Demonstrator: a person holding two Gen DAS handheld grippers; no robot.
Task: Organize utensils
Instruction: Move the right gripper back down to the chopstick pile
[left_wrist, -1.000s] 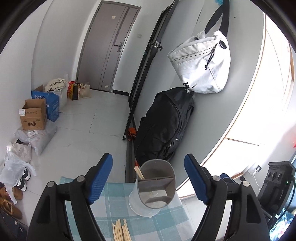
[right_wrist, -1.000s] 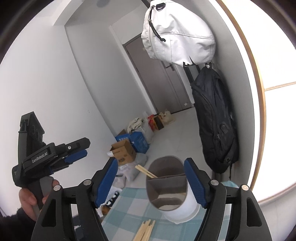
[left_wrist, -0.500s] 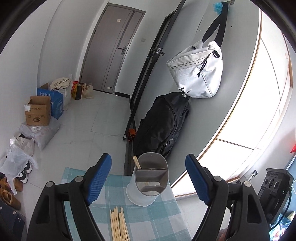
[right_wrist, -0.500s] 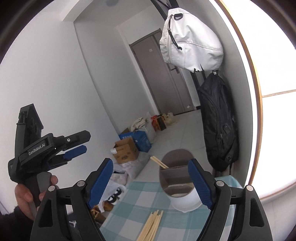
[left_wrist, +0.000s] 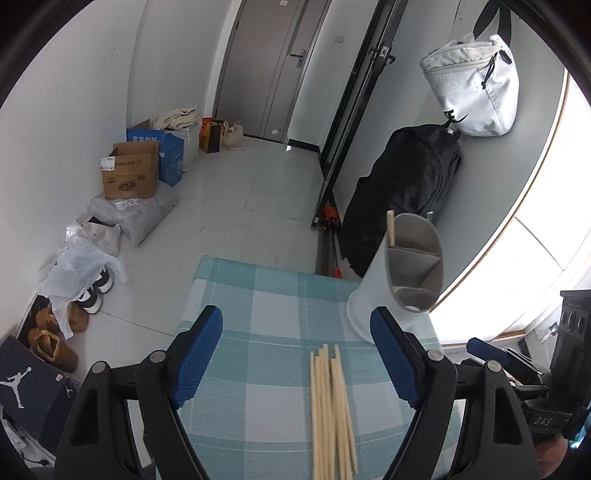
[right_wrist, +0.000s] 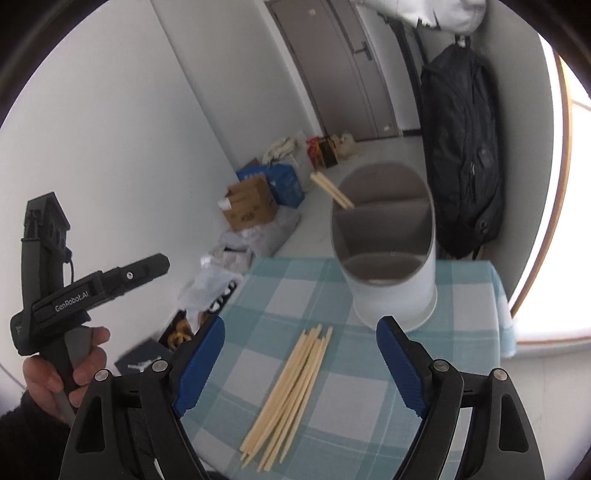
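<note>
Left wrist view: the left gripper (left_wrist: 295, 354) hung above the checked tablecloth (left_wrist: 258, 295) with its blue pads (left_wrist: 197, 354) wide apart and nothing between them. A loose bundle of chopsticks (left_wrist: 330, 406) lay flat on the cloth, nearer the right-hand pad. The white utensil holder (left_wrist: 402, 273) stood upright at the far right corner of the table, beyond the bundle and apart from it. One chopstick (left_wrist: 390, 229) stood in its rear compartment, leaning on the rim.

Right wrist view: the right gripper (right_wrist: 301, 358) was also over the cloth (right_wrist: 461, 295). Its jaws had just been opening and stood well apart, empty. The chopstick bundle (right_wrist: 291, 391) lay diagonally on the cloth between the two pads, untouched. The holder (right_wrist: 391, 288) stood just beyond the bundle's far ends, with a single chopstick (right_wrist: 332, 190) slanting out of its rear-left compartment. At the left edge, a hand (right_wrist: 55, 373) held the other gripper (right_wrist: 147, 264) off the table; its pads could not be judged from this angle.
</note>
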